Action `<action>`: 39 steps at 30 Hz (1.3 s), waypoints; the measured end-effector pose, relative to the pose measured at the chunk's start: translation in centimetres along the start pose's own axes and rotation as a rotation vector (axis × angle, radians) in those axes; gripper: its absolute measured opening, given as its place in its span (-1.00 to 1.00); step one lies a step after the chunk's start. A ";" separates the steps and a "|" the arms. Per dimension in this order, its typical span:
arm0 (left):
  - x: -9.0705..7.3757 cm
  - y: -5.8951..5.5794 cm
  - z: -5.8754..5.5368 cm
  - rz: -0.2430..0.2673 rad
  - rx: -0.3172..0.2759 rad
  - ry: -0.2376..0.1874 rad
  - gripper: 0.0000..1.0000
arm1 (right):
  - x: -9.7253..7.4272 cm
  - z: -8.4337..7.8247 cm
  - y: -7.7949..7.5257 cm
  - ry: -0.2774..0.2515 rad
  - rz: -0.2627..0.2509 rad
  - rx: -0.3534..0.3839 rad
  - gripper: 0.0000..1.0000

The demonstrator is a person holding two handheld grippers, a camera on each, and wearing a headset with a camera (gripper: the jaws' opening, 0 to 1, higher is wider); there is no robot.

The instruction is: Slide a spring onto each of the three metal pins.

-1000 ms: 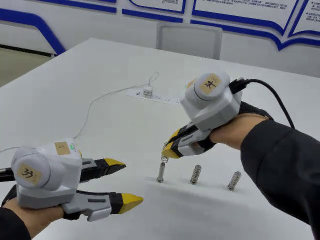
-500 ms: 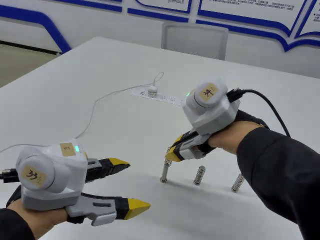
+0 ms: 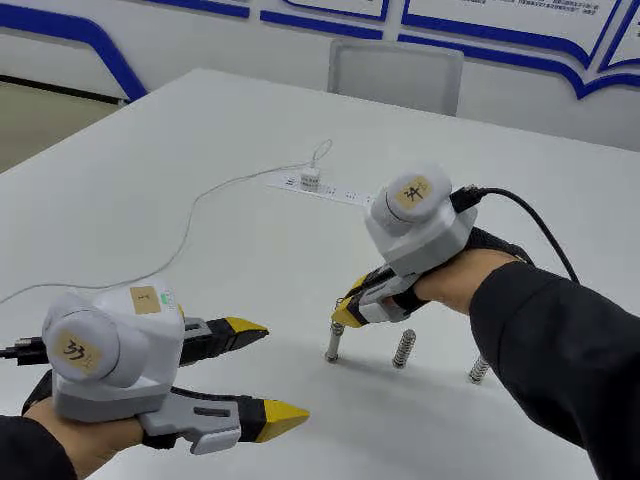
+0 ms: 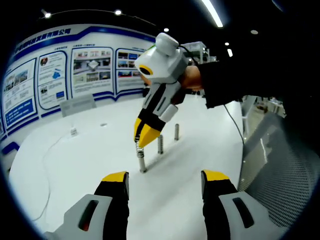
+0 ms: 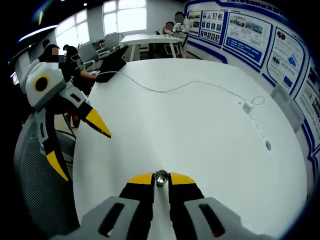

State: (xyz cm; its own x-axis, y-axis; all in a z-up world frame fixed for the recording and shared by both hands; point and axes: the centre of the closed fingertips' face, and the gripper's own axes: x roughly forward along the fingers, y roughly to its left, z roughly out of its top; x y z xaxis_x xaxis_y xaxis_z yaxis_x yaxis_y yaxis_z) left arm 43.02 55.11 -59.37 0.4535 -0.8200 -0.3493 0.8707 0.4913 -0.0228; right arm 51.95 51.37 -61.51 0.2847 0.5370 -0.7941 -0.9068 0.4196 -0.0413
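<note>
Three metal pins stand in a row on the white table. The middle pin point(image 3: 403, 348) and the right pin point(image 3: 479, 368) each carry a spring. My right gripper point(image 3: 344, 316) sits at the top of the left pin point(image 3: 333, 344), shut on a spring point(image 5: 161, 175) that shows end-on between its yellow tips point(image 5: 161, 180). The left gripper view shows the same: the right gripper point(image 4: 144, 136) pointing down over the left pin point(image 4: 142, 161). My left gripper point(image 3: 268, 370) hovers open at the near left, with nothing between its jaws point(image 4: 165, 176).
A white power strip point(image 3: 325, 188) with a plug and a thin cable point(image 3: 190, 222) lies farther back on the table. A grey chair point(image 3: 396, 72) stands behind the table's far edge. The right gripper's black cable point(image 3: 530, 222) trails to the right.
The head camera has shifted a little. The right gripper stays at the top of the left pin with the spring, and the left gripper stays open at the near left.
</note>
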 end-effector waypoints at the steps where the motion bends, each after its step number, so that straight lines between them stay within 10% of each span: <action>1: 0.0 0.0 0.0 0.000 -0.002 0.000 0.19 | 0.3 -0.2 0.0 0.004 0.000 0.002 -0.76; 39: 0.1 0.1 -0.2 0.006 -0.007 0.009 0.17 | 2.7 -2.7 -0.3 0.022 -0.035 0.055 -0.67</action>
State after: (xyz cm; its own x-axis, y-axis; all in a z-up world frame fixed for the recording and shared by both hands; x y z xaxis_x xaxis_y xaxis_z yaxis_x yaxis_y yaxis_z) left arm 43.13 55.18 -59.55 0.4573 -0.8140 -0.3582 0.8663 0.4987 -0.0274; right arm 52.11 50.70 -65.29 0.3085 0.5049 -0.8062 -0.8777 0.4778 -0.0366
